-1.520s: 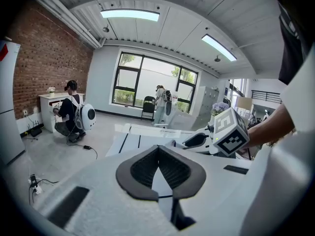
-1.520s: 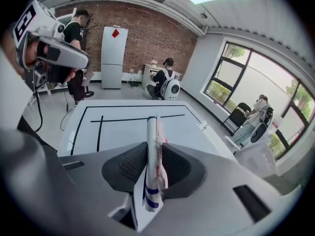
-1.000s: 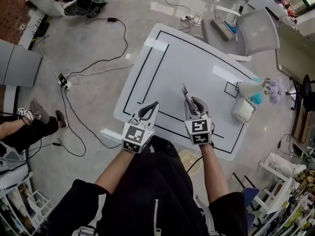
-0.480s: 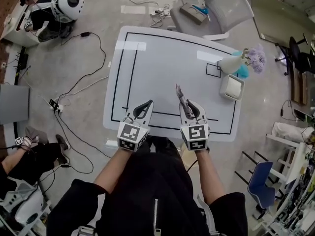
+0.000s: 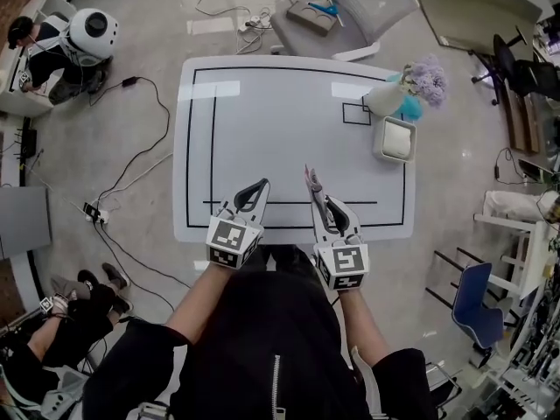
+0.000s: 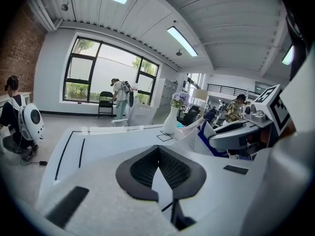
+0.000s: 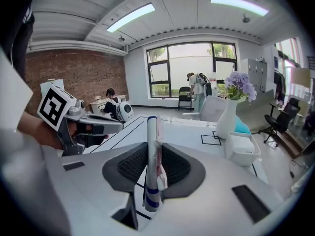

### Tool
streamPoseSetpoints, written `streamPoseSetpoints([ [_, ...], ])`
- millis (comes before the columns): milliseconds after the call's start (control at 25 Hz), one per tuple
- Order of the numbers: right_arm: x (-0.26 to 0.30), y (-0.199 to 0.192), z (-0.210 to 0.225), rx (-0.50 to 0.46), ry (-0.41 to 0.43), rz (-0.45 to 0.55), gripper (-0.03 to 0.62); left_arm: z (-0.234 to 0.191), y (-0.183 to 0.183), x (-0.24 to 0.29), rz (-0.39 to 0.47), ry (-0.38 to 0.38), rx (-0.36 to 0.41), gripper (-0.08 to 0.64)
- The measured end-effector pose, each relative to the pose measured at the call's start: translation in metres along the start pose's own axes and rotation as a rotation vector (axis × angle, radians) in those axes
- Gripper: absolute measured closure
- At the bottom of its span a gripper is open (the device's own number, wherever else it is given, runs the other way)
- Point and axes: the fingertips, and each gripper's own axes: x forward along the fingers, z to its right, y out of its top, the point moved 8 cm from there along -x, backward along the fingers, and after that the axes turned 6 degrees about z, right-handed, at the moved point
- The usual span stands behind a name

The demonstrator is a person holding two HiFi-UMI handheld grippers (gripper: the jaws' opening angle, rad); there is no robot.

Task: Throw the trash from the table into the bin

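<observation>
My right gripper (image 5: 311, 184) is shut on a flattened white wrapper (image 5: 308, 178) with blue stripes and a red patch; it stands on edge between the pads (image 7: 173, 167), sticking out past the fingertips. The wrapper (image 7: 151, 166) hangs above the near part of the white table (image 5: 280, 121). My left gripper (image 5: 254, 191) is a short way to its left over the table's near edge, shut with nothing in it. In the left gripper view the pads (image 6: 142, 167) meet at their tips. No loose trash shows on the table, and no bin is in view.
A white vase of purple flowers (image 5: 389, 97) and a white square box (image 5: 395, 138) stand at the table's far right. A grey chair (image 5: 367, 7) is beyond the far edge. Cables (image 5: 131, 173) lie on the floor at left, and a blue chair (image 5: 477, 300) at right.
The head view has swung, so the table now lies square across the picture. Both grippers have shifted along the table's near edge, and the right one has rolled with the wrapper still in it.
</observation>
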Motion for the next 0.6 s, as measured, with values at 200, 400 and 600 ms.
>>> streamPoseSetpoints([
  [200,-0.006,-0.007,0.006,0.021,-0.037,-0.003,0.503,0.005,0.001,0.006,0.004,-0.043,0.015,0.554],
  [400,-0.015,-0.011,0.009,0.031,-0.082,-0.002,0.503,0.016,-0.003,0.010,0.001,-0.102,0.027,0.554],
  [600,-0.024,-0.012,0.005,0.036,-0.104,0.006,0.503,0.021,-0.014,0.013,-0.001,-0.136,0.020,0.554],
])
